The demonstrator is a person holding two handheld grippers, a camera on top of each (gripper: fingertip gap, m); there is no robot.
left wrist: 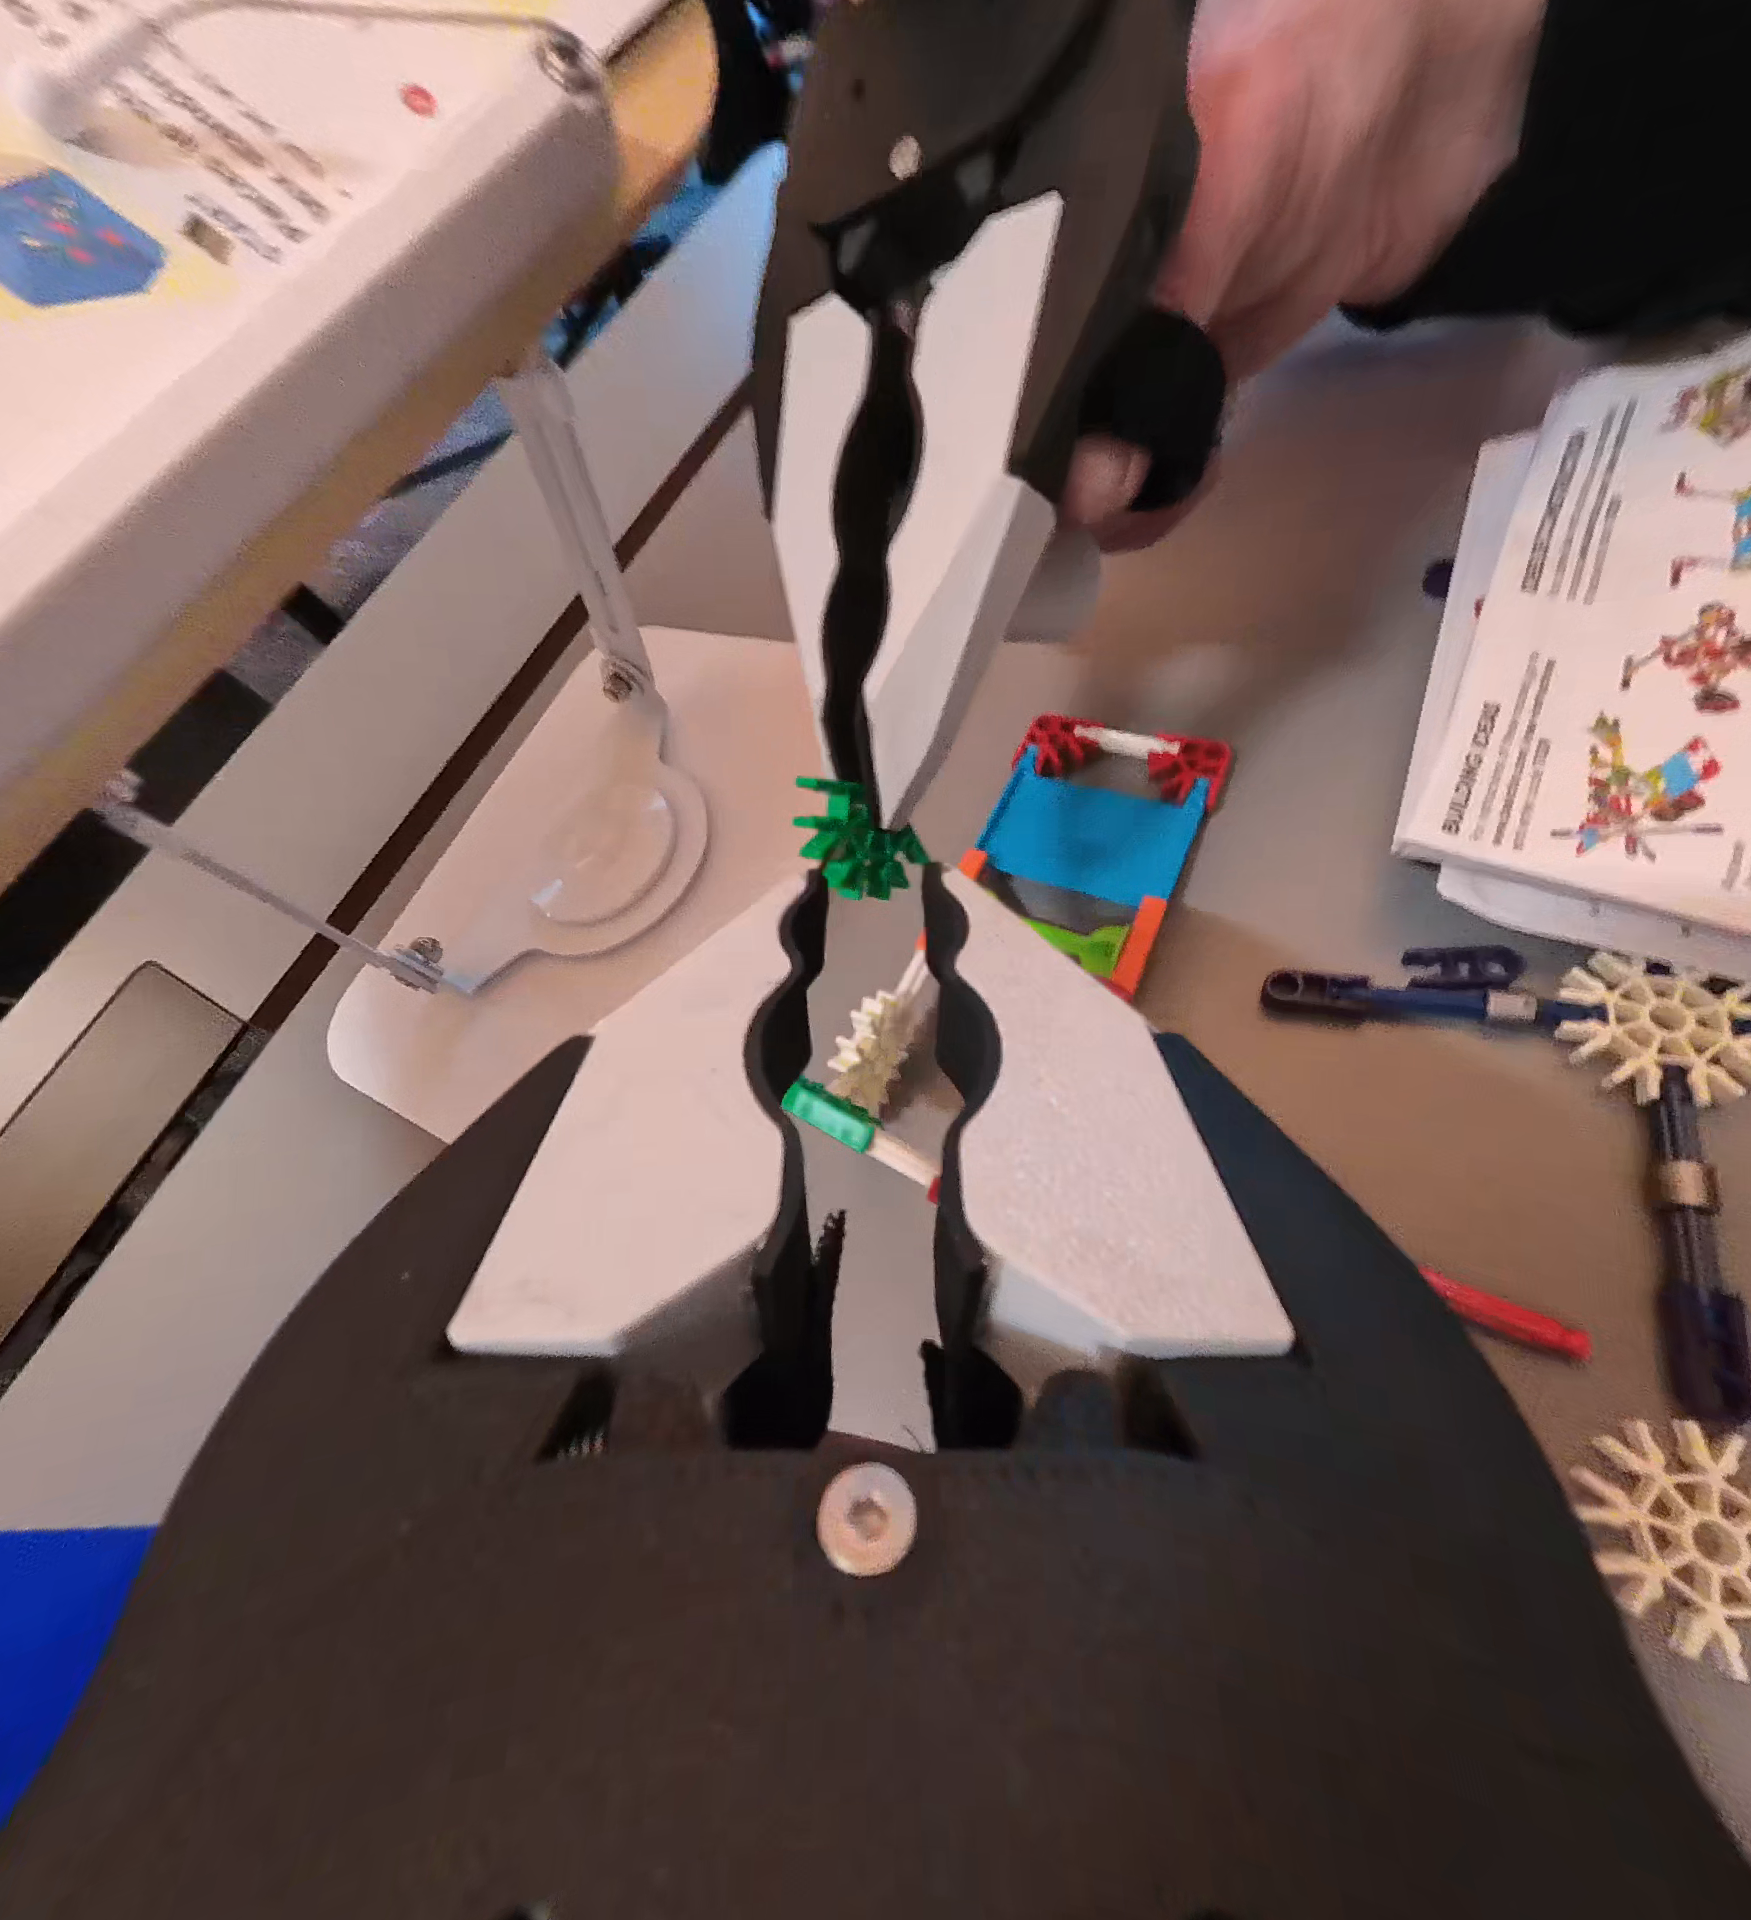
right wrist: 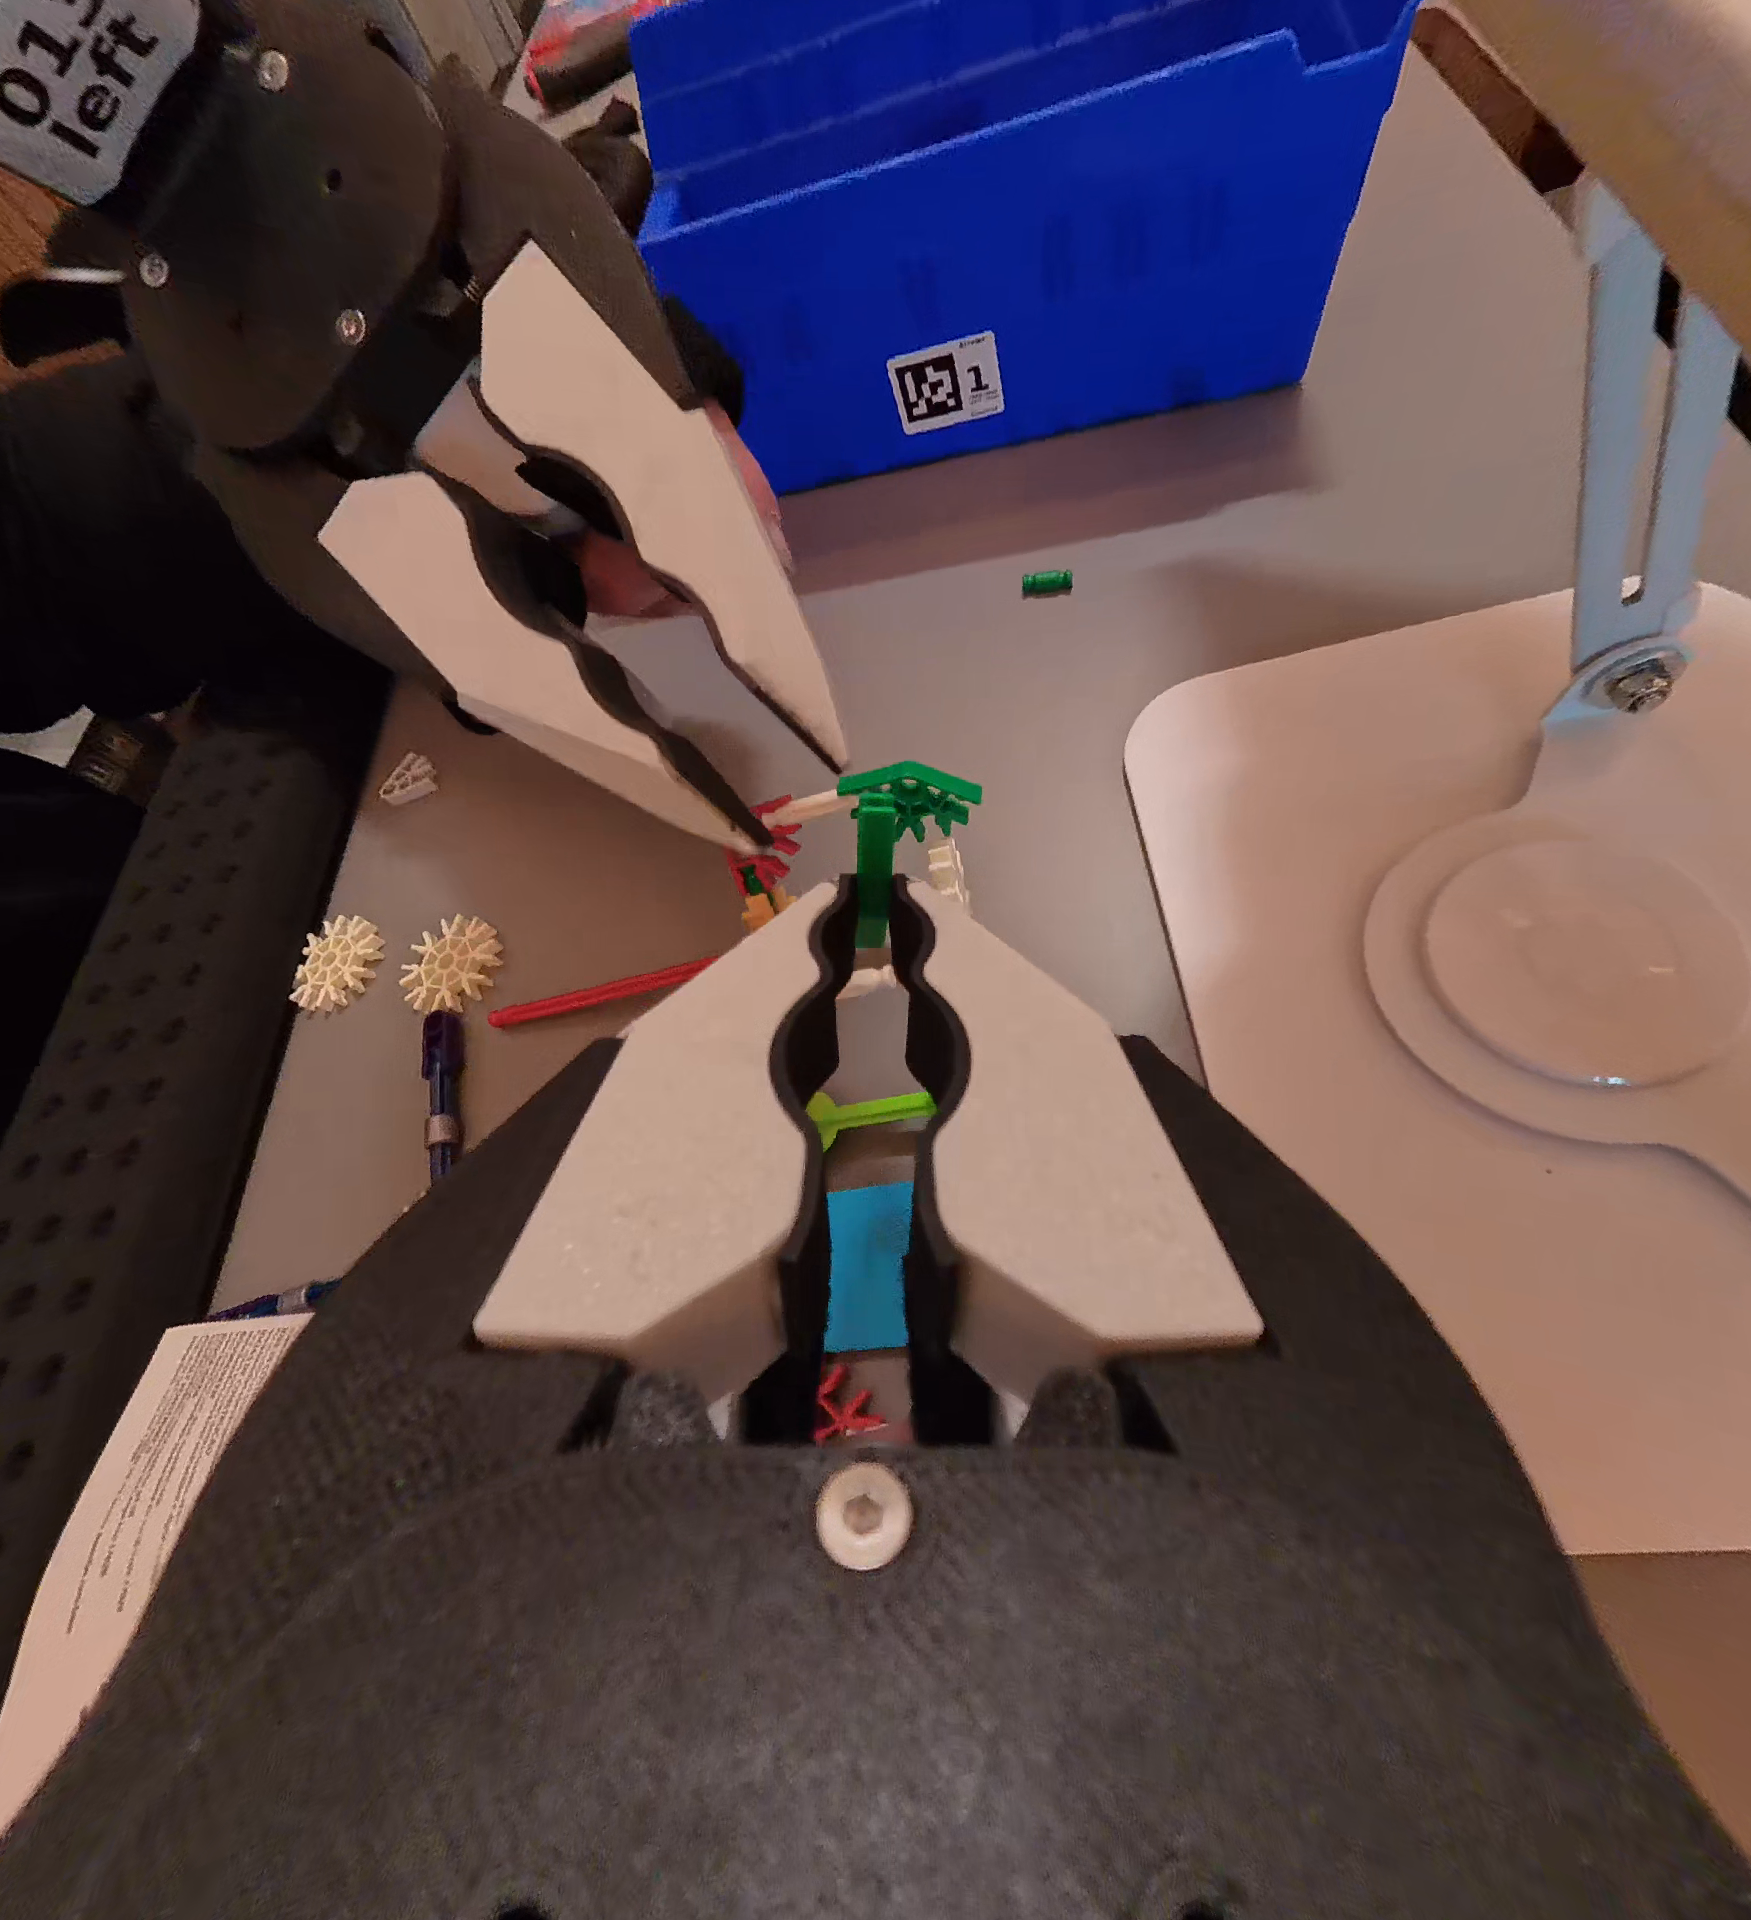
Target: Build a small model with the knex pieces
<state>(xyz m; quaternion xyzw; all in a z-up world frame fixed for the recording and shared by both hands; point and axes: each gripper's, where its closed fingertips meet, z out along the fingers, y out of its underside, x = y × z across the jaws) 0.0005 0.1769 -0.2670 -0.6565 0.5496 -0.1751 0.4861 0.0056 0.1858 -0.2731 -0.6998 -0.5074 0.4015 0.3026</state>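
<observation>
Looking along your left gripper point(left wrist: 873, 883) in the left wrist view, you see its jaws standing a little apart. A cream snowflake connector point(left wrist: 871, 1049) and a white rod point(left wrist: 902, 1151) show in the gap. The blur makes it impossible to tell whether the jaws pinch either piece or merely frame them.

Just beyond the tips sits a green connector point(left wrist: 855, 836), dead ahead on the line of the fingers. Your right gripper point(left wrist: 886, 821) comes down from above with its jaws closed on this connector, so the two sets of tips almost meet there.

On the bench point(left wrist: 1318, 1143), a blue panel with red corners point(left wrist: 1089, 831) lies just right of the tips. Instruction sheets point(left wrist: 1629, 675) lie toward the right edge, and the white base of a stand point(left wrist: 497, 914) lies to the left.

In the right wrist view, your right jaws clamp a green stem point(right wrist: 871, 883). Its long axis runs straight out along the fingers, and the green connector sits on its far end, raised off the bench. From that connector a short white rod runs left to a red connector point(right wrist: 775, 840). The left gripper's tips reach in from the upper left and touch this red piece, a slim gap showing between them. Your right gripper is therefore the nearer one, already on the green piece, while the left sits at its side. A blue bin point(right wrist: 1006, 260) stands toward the far edge of the bench.
</observation>
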